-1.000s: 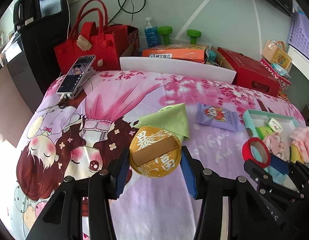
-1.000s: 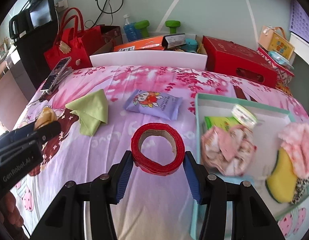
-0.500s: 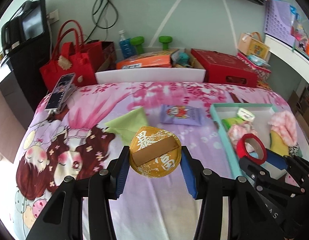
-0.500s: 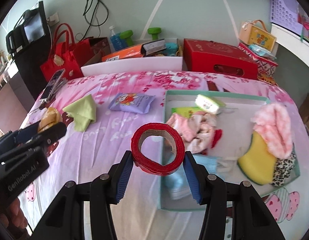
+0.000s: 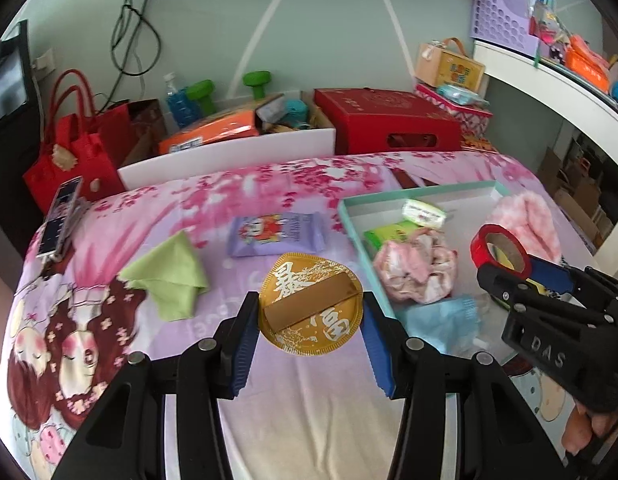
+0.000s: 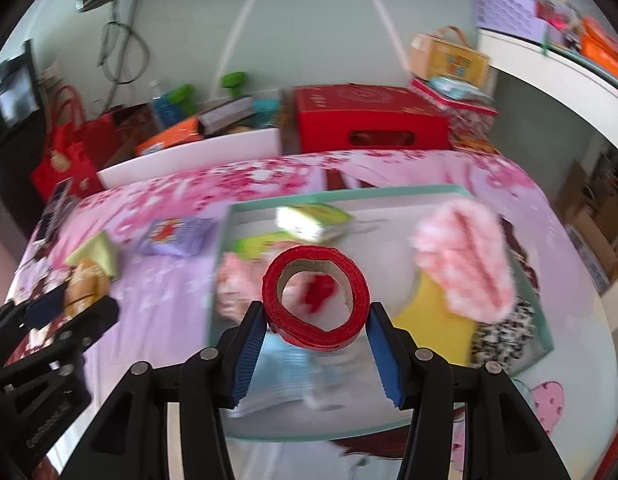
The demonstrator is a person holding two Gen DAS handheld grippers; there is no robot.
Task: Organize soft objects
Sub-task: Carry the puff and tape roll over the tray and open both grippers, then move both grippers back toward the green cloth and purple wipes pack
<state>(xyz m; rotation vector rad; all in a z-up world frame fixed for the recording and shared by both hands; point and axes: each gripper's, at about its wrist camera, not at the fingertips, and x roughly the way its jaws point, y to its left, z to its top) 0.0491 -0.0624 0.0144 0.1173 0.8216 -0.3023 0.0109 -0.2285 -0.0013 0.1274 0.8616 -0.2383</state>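
A: The left hand-held gripper (image 5: 311, 322) has its ribbed blue pads pressed on either side of a round gold foil disc (image 5: 311, 304), shiny and embossed with white characters, with a flat tan card band across its face. It hangs above the bed (image 5: 309, 400), just left of the tray.

B: And the right hand-held gripper (image 6: 315, 322)?

A: Clamped on a red tape roll (image 6: 315, 298), a ring of glossy, slightly wrinkled red tape around a brown cardboard core. It is over the teal-rimmed tray (image 6: 543, 328), which is shallow, rectangular and white inside.

B: What soft things lie in the tray?

A: A fluffy pink plush piece (image 6: 465, 256), a smooth yellow piece (image 6: 437, 312) under it, something in black-and-white leopard print (image 6: 501, 334), a crumpled pink floral cloth (image 5: 415, 266) and a pale blue item (image 5: 445, 322); that view is blurred, so finer detail is lost.

B: Outside the tray?

A: On the printed cartoon bedsheet, a folded green cloth (image 5: 171, 276), matte and soft-edged, and beside it a purple plastic packet (image 5: 275, 234), puffy with crimped ends. A phone (image 5: 59, 216) rests at the bed's far left edge.
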